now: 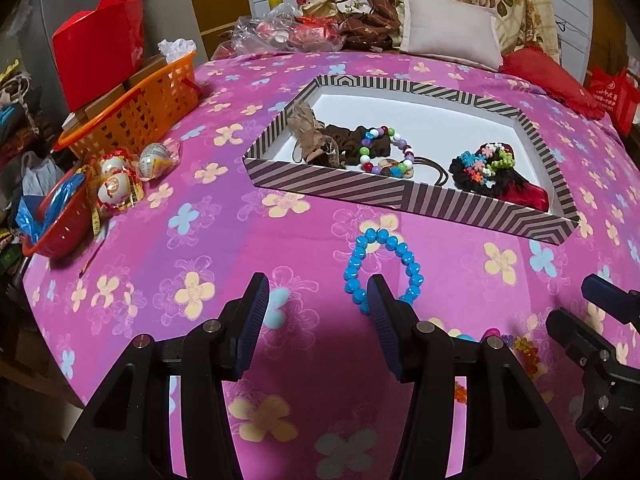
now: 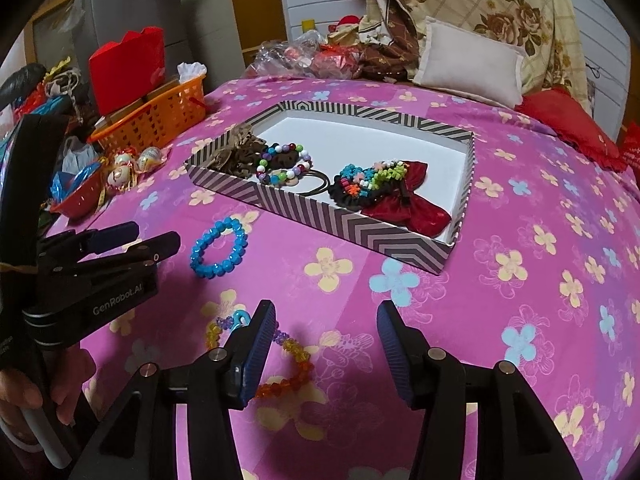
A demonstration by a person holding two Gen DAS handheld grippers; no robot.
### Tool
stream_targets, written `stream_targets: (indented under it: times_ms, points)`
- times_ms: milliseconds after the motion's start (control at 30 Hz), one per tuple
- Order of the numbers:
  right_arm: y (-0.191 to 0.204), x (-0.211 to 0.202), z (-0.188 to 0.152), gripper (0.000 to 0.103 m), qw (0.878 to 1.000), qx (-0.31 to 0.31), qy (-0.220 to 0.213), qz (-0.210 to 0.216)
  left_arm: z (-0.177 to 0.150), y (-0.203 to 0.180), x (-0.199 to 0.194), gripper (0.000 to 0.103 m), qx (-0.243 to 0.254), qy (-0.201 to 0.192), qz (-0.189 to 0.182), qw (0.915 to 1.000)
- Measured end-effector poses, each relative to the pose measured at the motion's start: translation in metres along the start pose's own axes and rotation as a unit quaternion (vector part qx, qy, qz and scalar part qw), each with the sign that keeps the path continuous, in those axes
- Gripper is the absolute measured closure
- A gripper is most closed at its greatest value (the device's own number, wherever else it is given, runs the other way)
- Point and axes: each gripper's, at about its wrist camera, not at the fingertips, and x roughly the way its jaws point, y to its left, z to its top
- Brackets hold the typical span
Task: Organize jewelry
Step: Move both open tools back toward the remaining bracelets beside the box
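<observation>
Both hand-held grippers, left [image 1: 318, 300] and right [image 2: 326, 330], hover with jaws apart, empty, near the blue bracelet [image 1: 382, 268].

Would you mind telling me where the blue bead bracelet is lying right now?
The blue bead bracelet lies on the pink bedspread, outside the striped box and just in front of its near wall. In the left wrist view it lies by the left gripper, partly behind one finger.
</observation>
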Motion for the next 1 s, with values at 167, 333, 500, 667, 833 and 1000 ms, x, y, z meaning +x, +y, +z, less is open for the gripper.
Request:
stream_targets:
  times_ms: [167, 333, 500, 667, 833, 1000]
  points:
    - [0.000, -0.001, -0.001, 0.052, 1.000, -0.001, 0.001, 0.000, -0.001, 0.000, 0.002, 0.052, -0.001, 0.002, -0.005, 1.0000]
    - [0.001, 0.000, -0.003, 0.052, 1.000, -0.006, 0.006, 0.000, -0.003, 0.001, 0.002, 0.052, -0.001, 0.004, -0.017, 0.9999]
    - [0.001, -0.002, -0.005, 0.051, 1.000, -0.012, 0.009, 0.003, -0.003, 0.004, 0.001, 0.044, -0.004, 0.002, -0.026, 0.9996]
    - [-0.003, -0.003, -0.009, 0.051, 1.000, -0.013, 0.017, 0.007, -0.002, 0.014, 0.004, 0.043, -0.017, 0.007, -0.029, 0.9994]
    - [-0.002, -0.001, -0.014, 0.051, 0.999, -0.016, 0.023, 0.020, -0.001, 0.029, 0.010, 0.043, -0.043, 0.022, -0.036, 0.9982]
    - [0.009, 0.005, -0.016, 0.051, 0.998, -0.038, 0.029, 0.027, -0.002, 0.032, 0.014, 0.043, -0.046, 0.030, -0.038, 0.9977]
